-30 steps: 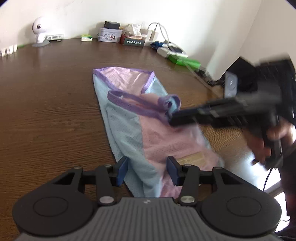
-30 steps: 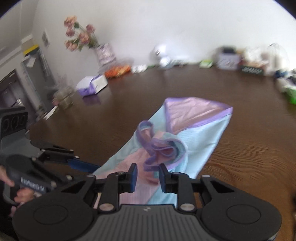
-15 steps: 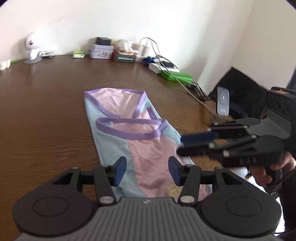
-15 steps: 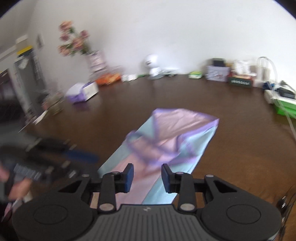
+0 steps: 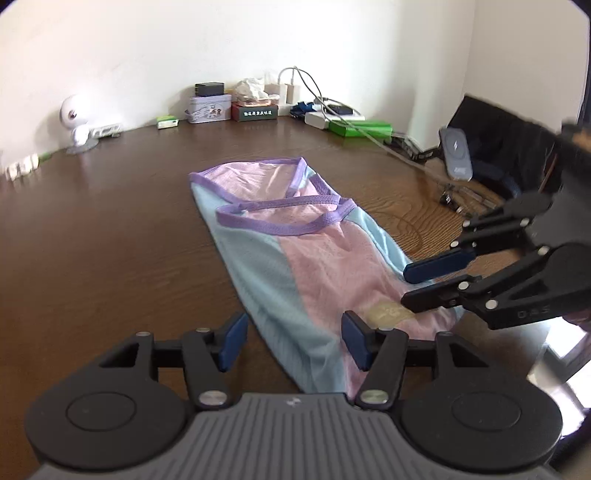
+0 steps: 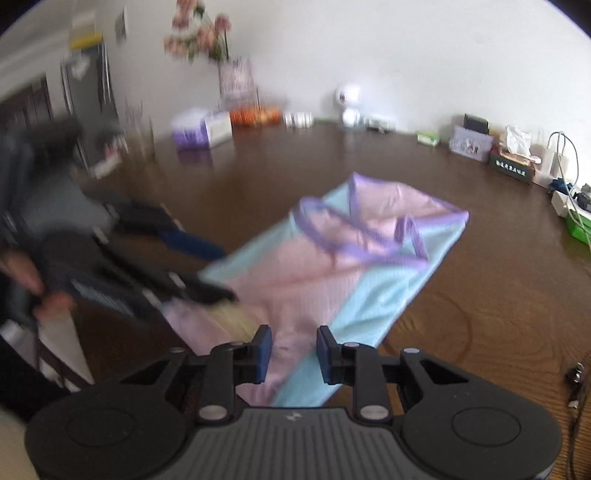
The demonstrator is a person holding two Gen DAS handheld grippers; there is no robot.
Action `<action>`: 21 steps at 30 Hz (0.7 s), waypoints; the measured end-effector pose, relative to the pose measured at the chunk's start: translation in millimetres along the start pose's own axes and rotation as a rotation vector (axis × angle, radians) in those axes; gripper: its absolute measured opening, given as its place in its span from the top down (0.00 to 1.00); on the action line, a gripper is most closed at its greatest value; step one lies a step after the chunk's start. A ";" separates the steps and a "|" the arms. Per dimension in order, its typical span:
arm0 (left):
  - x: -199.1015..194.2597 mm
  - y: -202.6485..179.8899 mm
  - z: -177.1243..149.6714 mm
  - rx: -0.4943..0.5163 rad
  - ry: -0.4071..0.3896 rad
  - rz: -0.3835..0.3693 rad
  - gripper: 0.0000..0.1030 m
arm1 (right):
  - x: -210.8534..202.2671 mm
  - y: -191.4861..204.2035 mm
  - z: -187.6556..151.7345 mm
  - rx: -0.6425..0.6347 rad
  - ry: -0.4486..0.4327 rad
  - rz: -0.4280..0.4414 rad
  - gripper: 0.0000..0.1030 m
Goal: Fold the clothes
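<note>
A sleeveless top (image 5: 295,258), pink and light blue with purple trim, lies flat on the brown table (image 5: 110,221), folded lengthwise with its straps laid across it. My left gripper (image 5: 294,343) hovers over the top's near end, its jaws opening, pads clear of the cloth. My right gripper (image 5: 410,286) reaches in from the right over the near right edge, beside a yellowish patch (image 5: 388,312). Its jaws are closing, with a gap still showing and nothing pinched. In the right wrist view the right gripper (image 6: 293,349) is above the top (image 6: 332,273), and the left gripper (image 6: 218,273) is blurred at left.
Along the far wall stand a white camera (image 5: 75,122), a tin box (image 5: 208,109), chargers and cables (image 5: 369,129). A phone stand (image 5: 456,155) sits near the table's right edge. The right wrist view shows flowers (image 6: 199,33) and a purple tissue box (image 6: 201,129).
The right gripper let go of the bunched purple strap, which now lies flat, and drew back to the top's near right edge. The left jaws stand wider.
</note>
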State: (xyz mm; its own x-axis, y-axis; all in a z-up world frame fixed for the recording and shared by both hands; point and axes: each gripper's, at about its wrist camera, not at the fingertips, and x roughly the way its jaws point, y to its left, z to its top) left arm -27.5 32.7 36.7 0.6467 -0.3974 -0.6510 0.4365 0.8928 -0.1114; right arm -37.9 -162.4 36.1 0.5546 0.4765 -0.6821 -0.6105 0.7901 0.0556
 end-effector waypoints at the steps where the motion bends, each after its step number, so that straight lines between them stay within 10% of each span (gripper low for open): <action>1: -8.8 5.0 -4.9 -0.020 -0.007 -0.014 0.41 | -6.8 -0.1 -4.2 0.002 -0.021 0.001 0.75; 7: -26.2 1.6 -24.2 -0.034 -0.041 -0.084 0.39 | -41.7 -16.4 -30.5 0.110 -0.105 0.070 0.64; 13: -11.6 -17.7 -31.9 0.056 -0.024 -0.114 0.66 | -33.5 -4.5 -43.6 0.099 -0.082 0.098 0.67; 21: -13.3 -6.9 -35.5 -0.001 -0.028 -0.147 0.95 | -27.1 0.3 -48.6 0.116 -0.132 0.068 0.97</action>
State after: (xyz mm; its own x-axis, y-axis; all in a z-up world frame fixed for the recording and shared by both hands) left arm -61.3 39.4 19.5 0.5931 -0.5296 -0.6065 0.5269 0.8248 -0.2050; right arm -80.6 -193.7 19.2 0.5884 0.5712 -0.5723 -0.5842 0.7896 0.1875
